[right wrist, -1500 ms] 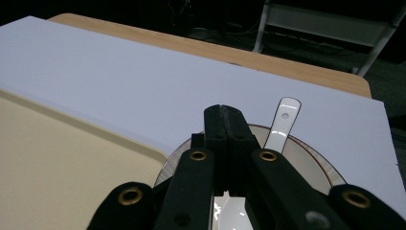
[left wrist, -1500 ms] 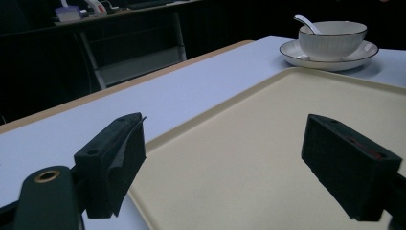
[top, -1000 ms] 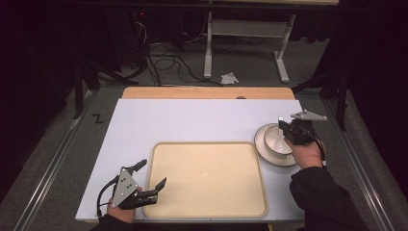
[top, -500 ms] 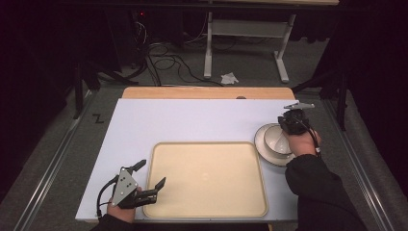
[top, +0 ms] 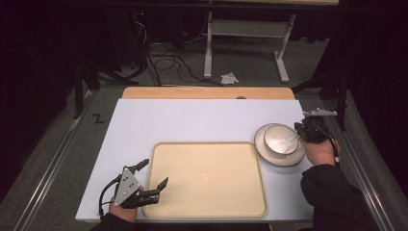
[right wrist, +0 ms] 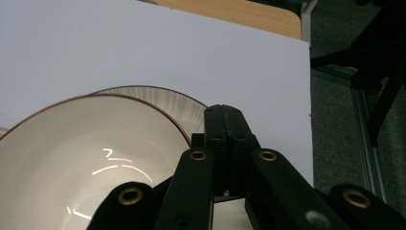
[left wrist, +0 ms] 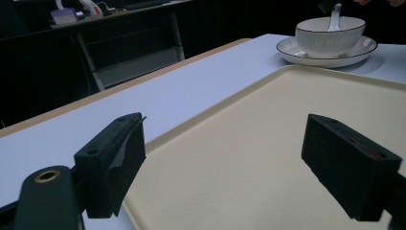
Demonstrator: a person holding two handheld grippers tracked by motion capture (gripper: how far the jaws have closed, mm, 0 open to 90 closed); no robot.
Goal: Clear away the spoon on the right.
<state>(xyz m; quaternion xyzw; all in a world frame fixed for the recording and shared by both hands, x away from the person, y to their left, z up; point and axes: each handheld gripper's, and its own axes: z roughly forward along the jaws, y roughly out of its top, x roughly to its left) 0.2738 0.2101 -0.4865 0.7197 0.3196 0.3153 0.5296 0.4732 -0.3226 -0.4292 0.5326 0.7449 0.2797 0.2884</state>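
Spoon (top: 290, 140): white, lying in the bowl with its scoop down inside and its handle rising over the rim toward the right gripper; in the left gripper view (left wrist: 334, 13) the handle stands up out of the bowl.
Bowl (top: 279, 139): white with a dark rim line, sitting on a saucer (top: 269, 155) at the right side of the counter (top: 192, 120), just off the tray's far right corner.
Right gripper (top: 302, 135): jaws pressed together, apparently clamped on the spoon's handle tip; its own view shows the jaws (right wrist: 225, 143) closed flat over the bowl's edge, the spoon itself hidden beneath them.
Key relation: the spoon's long axis runs from the bowl's middle outward to the right gripper, so I judge a lift along that line would clear the rim.
Tray (top: 207, 211): cream, bare, toward the person from the bowl and to its left.
Left gripper (top: 153, 179): jaws apart, holding nothing, resting at the tray's near left corner, well apart from the bowl.
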